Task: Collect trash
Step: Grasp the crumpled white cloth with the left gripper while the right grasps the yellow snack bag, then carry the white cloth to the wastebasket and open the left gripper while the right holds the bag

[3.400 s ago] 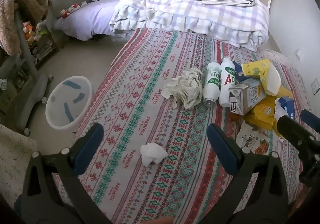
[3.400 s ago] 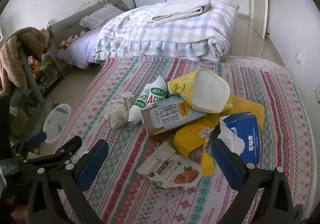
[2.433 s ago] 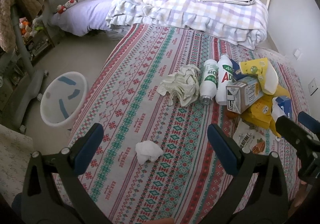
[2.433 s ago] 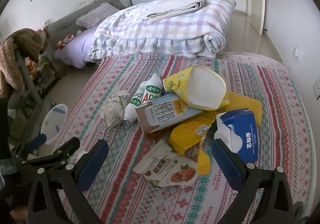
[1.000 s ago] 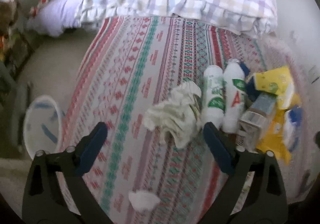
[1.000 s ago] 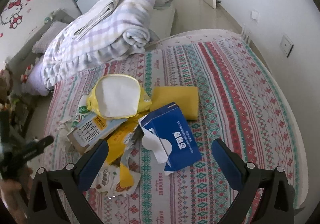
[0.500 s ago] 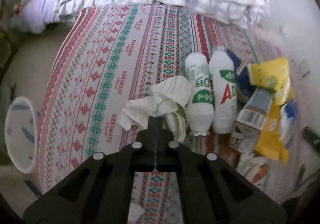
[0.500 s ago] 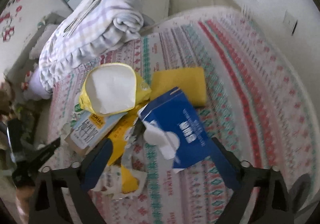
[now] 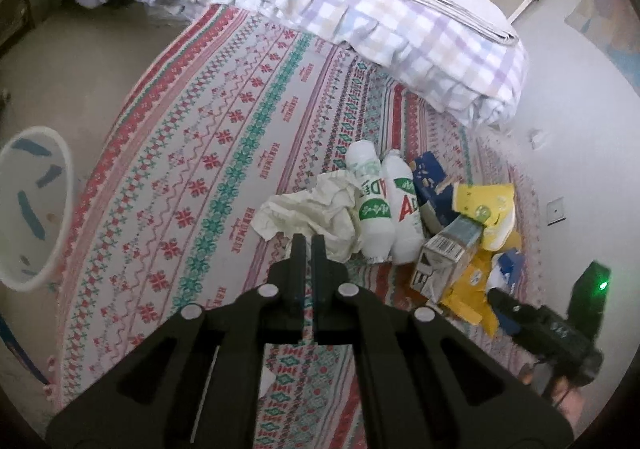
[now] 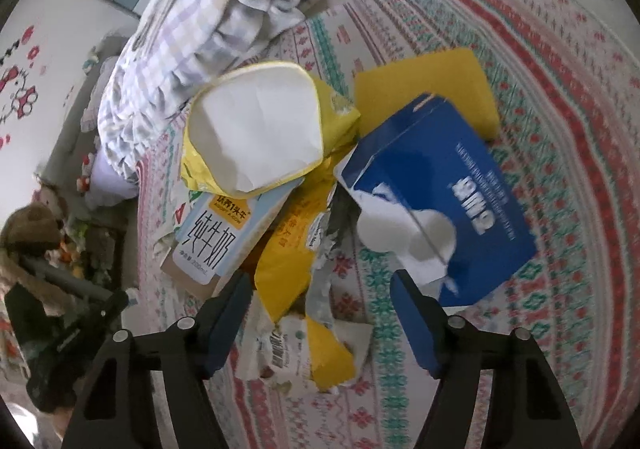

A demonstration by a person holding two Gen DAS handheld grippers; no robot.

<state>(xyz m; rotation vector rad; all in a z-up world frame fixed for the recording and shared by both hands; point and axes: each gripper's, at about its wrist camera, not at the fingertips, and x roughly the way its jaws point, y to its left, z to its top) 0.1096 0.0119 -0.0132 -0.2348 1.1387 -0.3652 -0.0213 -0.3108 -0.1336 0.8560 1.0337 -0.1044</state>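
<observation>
A pile of trash lies on the patterned bedspread (image 9: pixel 224 153). In the left wrist view there is a crumpled white paper (image 9: pixel 316 213), two white bottles (image 9: pixel 372 205), and a milk carton (image 9: pixel 448 249). My left gripper (image 9: pixel 307 245) is shut and empty, its tips just before the crumpled paper. In the right wrist view my right gripper (image 10: pixel 320 289) is open above a yellow wrapper (image 10: pixel 284 273) and a snack bag (image 10: pixel 280 349), with the blue tissue box (image 10: pixel 448 185) to its right and the milk carton (image 10: pixel 224 233) to its left.
A white bin (image 9: pixel 32 201) stands on the floor left of the bed. A folded plaid quilt (image 9: pixel 360 9) lies at the head of the bed. A yellow pouch (image 10: pixel 260 129) and a yellow pad (image 10: pixel 424 89) lie behind the pile.
My left gripper has shut and moved forward to the crumpled paper. My right gripper has dropped closer to the pile, over the yellow wrapper, with its jaws narrower.
</observation>
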